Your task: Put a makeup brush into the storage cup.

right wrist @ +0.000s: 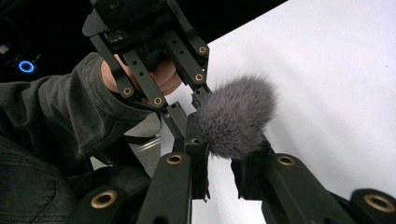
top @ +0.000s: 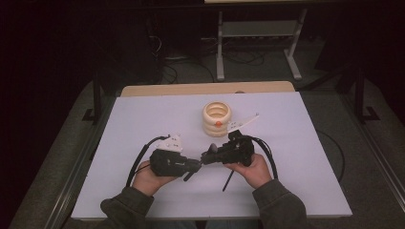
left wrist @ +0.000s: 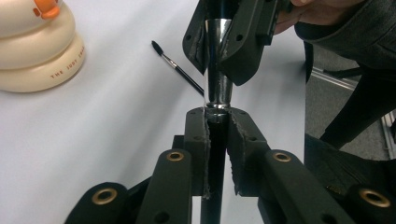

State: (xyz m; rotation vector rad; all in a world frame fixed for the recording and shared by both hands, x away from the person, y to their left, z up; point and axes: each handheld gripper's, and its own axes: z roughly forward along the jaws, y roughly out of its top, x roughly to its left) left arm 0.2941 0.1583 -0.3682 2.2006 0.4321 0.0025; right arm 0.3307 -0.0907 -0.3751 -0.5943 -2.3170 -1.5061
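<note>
A large makeup brush spans the gap between my two grippers above the white table (top: 143, 124). My left gripper (left wrist: 217, 116) is shut on its black handle just below the silver ferrule (left wrist: 218, 91). My right gripper (right wrist: 219, 144) comes from the opposite side and is shut on the ferrule; the fluffy grey bristle head (right wrist: 236, 116) sticks up between its jaws. In the high view the left gripper (top: 193, 167) and the right gripper (top: 207, 157) meet tip to tip near the table's front middle.
A cream ring-shaped holder (top: 216, 118) with an orange duck on its side stands behind the grippers. A thin black brush (top: 228, 181) lies on the table under the right hand. The table's wooden far edge (top: 205, 88) borders dark floor.
</note>
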